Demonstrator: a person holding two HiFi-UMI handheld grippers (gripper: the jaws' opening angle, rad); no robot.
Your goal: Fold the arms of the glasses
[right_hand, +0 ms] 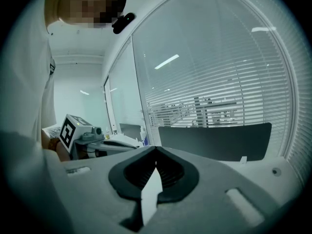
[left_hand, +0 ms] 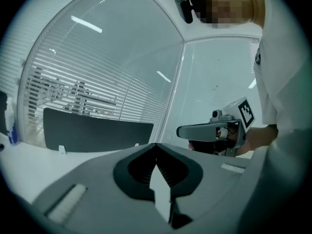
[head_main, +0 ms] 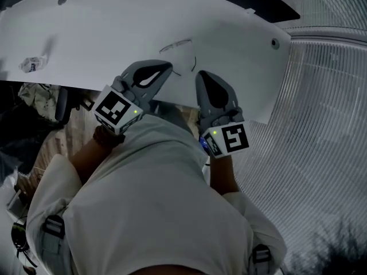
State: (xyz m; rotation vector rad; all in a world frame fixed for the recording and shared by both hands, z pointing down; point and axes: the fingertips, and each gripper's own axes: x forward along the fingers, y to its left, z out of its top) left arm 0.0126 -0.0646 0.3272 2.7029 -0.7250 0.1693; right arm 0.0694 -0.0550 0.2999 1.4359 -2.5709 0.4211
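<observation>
Holding the left gripper [head_main: 167, 67] and the right gripper [head_main: 202, 74] side by side over the near edge of the white surface [head_main: 103, 33], both pointing toward the far side. Jaws of each pressed together, nothing between them. Thin-framed glasses [head_main: 176, 45] lying on the surface just beyond the two tips, untouched. Crumpled paper scrap [head_main: 31, 65] well apart at the left.

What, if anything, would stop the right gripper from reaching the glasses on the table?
Nothing obvious, so probably yes: the glasses lie on the white table just beyond the right gripper, with nothing between them. Its jaws are shut and would need to open first.
</observation>
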